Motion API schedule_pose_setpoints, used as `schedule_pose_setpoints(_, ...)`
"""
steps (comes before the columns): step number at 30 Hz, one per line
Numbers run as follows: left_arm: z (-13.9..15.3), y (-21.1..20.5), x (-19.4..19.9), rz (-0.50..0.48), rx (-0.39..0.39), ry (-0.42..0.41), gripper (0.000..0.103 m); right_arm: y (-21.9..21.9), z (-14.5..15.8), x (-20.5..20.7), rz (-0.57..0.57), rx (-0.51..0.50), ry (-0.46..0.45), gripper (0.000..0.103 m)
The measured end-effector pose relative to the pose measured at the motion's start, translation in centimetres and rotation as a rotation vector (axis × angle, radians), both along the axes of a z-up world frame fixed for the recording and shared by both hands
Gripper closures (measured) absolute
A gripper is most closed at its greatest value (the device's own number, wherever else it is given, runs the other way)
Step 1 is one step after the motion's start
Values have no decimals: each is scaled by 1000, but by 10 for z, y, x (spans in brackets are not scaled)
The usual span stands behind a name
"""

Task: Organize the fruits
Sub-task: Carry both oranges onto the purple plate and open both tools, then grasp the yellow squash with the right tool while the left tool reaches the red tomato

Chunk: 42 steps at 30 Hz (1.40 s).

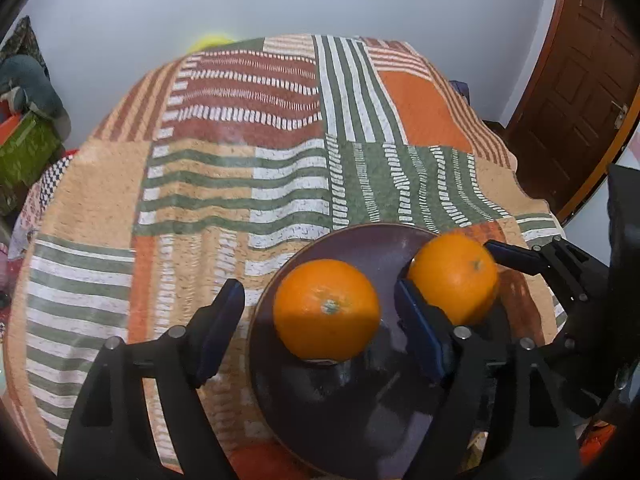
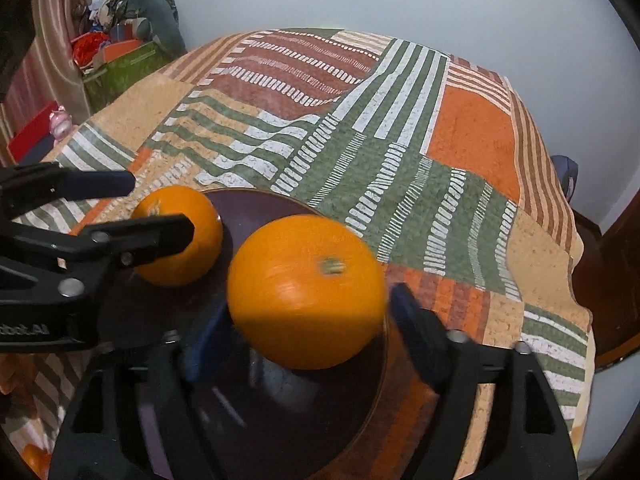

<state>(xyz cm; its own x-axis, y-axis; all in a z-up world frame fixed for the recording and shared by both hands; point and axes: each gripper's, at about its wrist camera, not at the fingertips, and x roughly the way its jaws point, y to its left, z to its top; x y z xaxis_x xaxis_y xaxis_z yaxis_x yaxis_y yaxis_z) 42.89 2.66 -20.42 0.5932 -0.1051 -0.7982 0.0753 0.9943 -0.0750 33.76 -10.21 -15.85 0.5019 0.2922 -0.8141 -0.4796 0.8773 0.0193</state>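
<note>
While both oranges sit on the plate (image 1: 384, 244), the left gripper (image 1: 320, 320) fingers spread wide around one orange (image 1: 326, 310); the right gripper (image 2: 308, 320) straddles the other orange (image 2: 306, 290), seemingly released.

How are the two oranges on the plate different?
The left orange sits near the middle of the plate; the right orange is at its far rim. The left orange has clear gaps to the left gripper's fingers; the right orange nearly fills the space between the right gripper's fingers. Both are round and bright orange, with green stem ends showing.
</note>
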Motion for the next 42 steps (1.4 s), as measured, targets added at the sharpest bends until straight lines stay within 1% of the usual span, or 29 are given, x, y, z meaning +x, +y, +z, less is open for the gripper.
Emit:
schedule_pose_setpoints(5,16,5,-18,6,10,-25,25,1,6,-11,-3,-11,-17,16)
schedule_pose_setpoints(11,38,13,-50,17,20,-59,25,-10,30,-30,-29,9,-50,16)
schedule_pose_setpoints(16,56,17,-81,15,4,-78,24,-23,57,-57,-55,20,-90,15)
schedule_pose_setpoints(19,65,16,-103,8,9,-90,22,-30,69,-79,-64,28,-109,12)
schedule_pose_setpoints(23,70,12,-132,-13,15,-94,21,-36,77,-108,-63,25,-119,10)
schedule_pose_setpoints(29,65,7,-172,-36,20,-79,19,-40,70,-150,-62,10,-98,9)
schedule_pose_setpoints(34,47,5,-197,-48,8,-36,18,-44,54,-180,-71,22,-45,9)
schedule_pose_setpoints(39,25,5,-214,-54,-11,21,18,-52,39,-196,-100,48,13,9)
schedule_pose_setpoints(42,17,3,-222,-62,-6,40,18,-60,28,-201,-126,72,63,9)
